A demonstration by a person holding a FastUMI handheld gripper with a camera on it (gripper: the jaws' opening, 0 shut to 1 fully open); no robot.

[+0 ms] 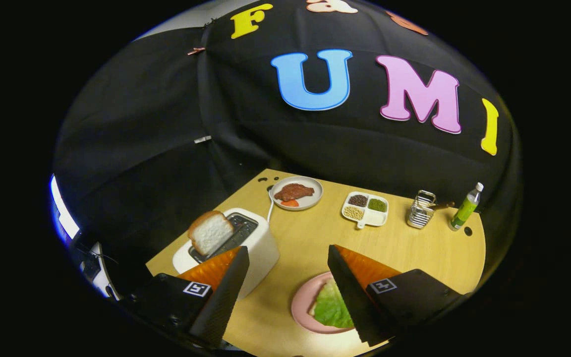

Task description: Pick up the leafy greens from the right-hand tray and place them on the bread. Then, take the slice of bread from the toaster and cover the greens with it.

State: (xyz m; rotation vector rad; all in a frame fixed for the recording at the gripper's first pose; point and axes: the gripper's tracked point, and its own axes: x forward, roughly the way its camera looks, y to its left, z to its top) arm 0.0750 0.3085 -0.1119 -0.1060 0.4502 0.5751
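Observation:
A white toaster (260, 250) stands on the wooden table (414, 248), just ahead of my left finger. A slice of bread (210, 232) sticks up out of its slot, leaning left. A green leaf (332, 308) lies on a pink plate (303, 302) close below, partly hidden by my right finger. A pale edge peeks out under the leaf's left side; I cannot tell whether it is bread. My gripper (288, 249) hangs above the table, open, with nothing between its fingers.
Beyond the toaster sits a grey plate (310, 203) with a piece of meat and something orange. To its right are a white divided tray (377, 218) of beans, a small metal rack (421, 209) and a green bottle (465, 207).

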